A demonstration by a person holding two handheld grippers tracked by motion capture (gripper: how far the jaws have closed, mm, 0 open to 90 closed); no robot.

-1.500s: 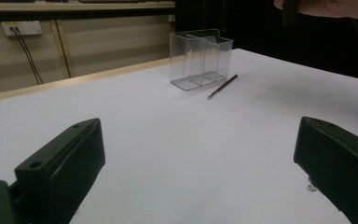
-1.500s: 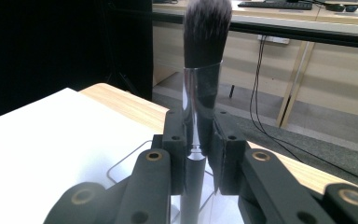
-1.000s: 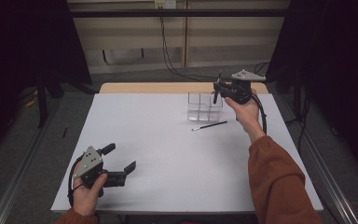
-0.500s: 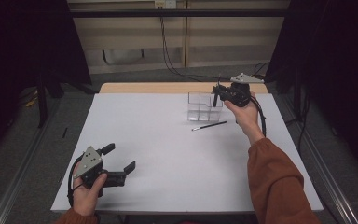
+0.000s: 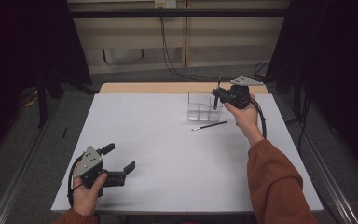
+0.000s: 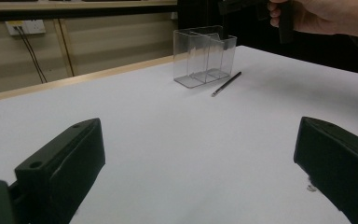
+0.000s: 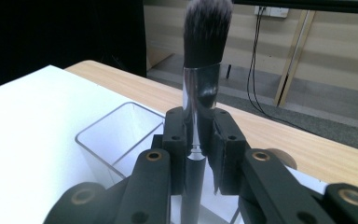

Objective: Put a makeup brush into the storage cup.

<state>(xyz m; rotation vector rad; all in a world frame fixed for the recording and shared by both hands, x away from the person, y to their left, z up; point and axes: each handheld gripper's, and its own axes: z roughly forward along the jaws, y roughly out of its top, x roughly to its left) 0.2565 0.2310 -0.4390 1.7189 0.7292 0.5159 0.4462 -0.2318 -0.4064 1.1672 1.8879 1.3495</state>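
Both tongs are black, each topped by a grey three-cornered plate and trailing a black cable. The right tongs [image 7: 199, 135] have screw-studded jaw links. A rust-orange sleeve [image 5: 277, 182] runs toward five o'clock.

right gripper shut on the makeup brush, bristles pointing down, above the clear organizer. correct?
Not quite: the bristles point up. The right gripper view shows the right gripper shut on the makeup brush at its silver ferrule, bristle head on top, handle running down toward the clear organizer below.
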